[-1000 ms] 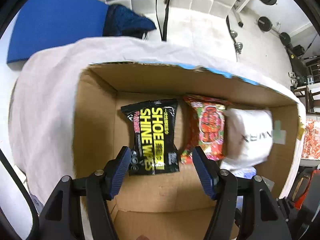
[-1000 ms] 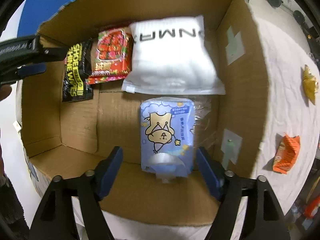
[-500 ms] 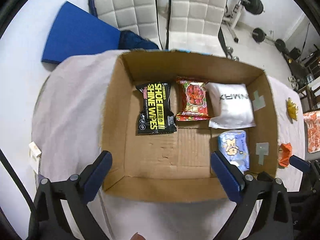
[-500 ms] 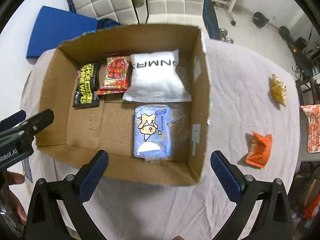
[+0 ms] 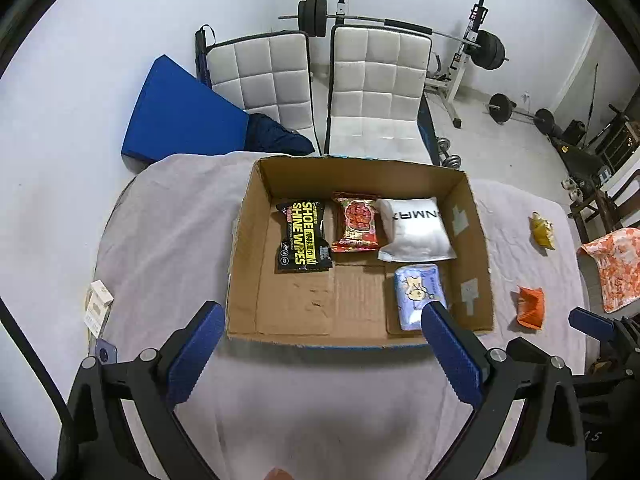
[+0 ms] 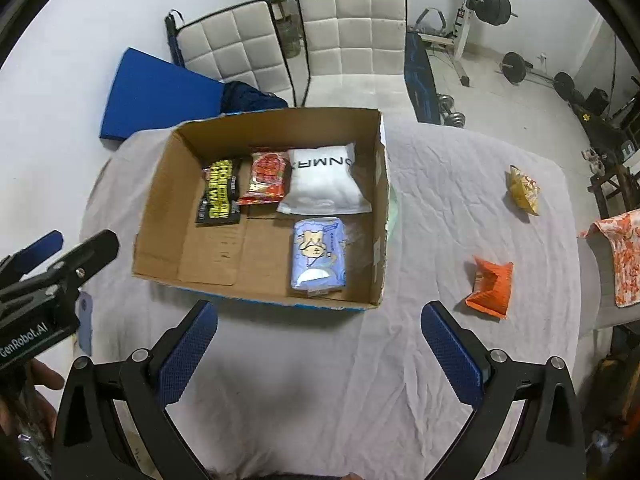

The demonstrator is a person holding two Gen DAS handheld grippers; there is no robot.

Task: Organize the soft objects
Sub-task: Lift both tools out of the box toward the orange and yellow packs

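Cardboard box on the cloth-covered table holds four packs: black wipes pack, red snack bag, white pouch in a row at twelve o'clock, blue tissue pack at four. Left gripper and right gripper both gape wide, holding nothing. Orange packet lies at three o'clock of the box.

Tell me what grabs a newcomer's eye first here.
The open cardboard box mid-table, holding four soft packs: black wipes, a red snack and a white pouch along the back, a blue pack in front. Right of it, an orange packet and a yellow one lie on the cloth.
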